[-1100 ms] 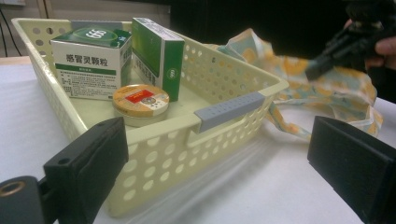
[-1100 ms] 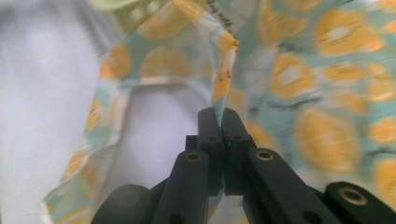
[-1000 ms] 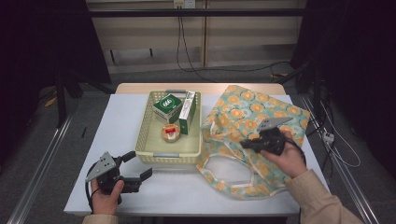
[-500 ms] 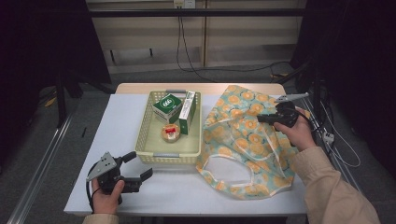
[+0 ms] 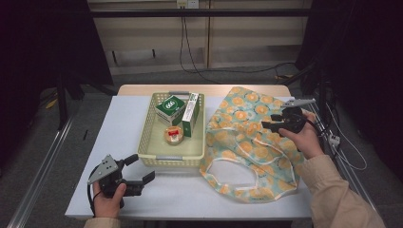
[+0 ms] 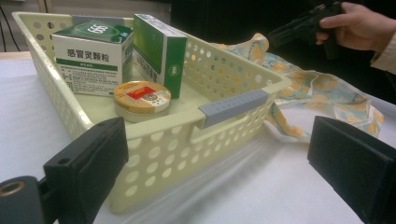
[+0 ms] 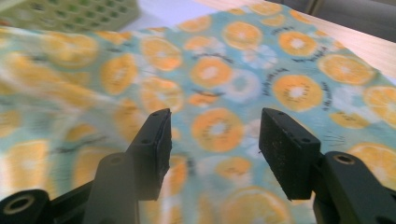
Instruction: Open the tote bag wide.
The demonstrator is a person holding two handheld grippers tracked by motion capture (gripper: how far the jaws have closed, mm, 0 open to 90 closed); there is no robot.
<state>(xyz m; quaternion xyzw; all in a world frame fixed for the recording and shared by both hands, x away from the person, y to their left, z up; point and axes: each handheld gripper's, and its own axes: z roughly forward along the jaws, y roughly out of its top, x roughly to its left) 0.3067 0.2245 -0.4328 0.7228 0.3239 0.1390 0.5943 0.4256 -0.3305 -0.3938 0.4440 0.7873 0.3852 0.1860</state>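
High view. You hold 2 grippers at a white table (image 5: 142, 199). Item 1: a soft cloth tote bag printed with orange slices on pale teal (image 5: 247, 137), lying flat and rumpled on the table's right half, its loop handles toward you, its left edge just beside item 2. Item 2: a cream perforated plastic basket with grey handle grips (image 5: 151, 137), holding a green-and-white medicine box (image 5: 169, 109), a tall green carton (image 5: 190, 114) and a round tin with a red and gold lid (image 5: 173, 135). Your right gripper (image 5: 268, 124) hovers over the bag's far right part, jaws apart, having just been opening, nothing between them. Your left gripper (image 5: 138, 168) sits near the table's front left, jaws apart and empty, just short of the basket.

Left gripper view. Both black jaws stand wide, framing the basket's near corner; the tin and 2 boxes sit inside, the bag beyond at right.

Right gripper view. The jaws stand parted over the printed cloth, none of it pinched between the pads (image 7: 156, 140).

Handling note. Judge the bag light, limp and unbreakable; it will sag and fold from any single hold. Take it by 1 loop handle or a pinched fold at the mouth hem, where the trimmed edge looks thicker and should grip better than the flat panel.
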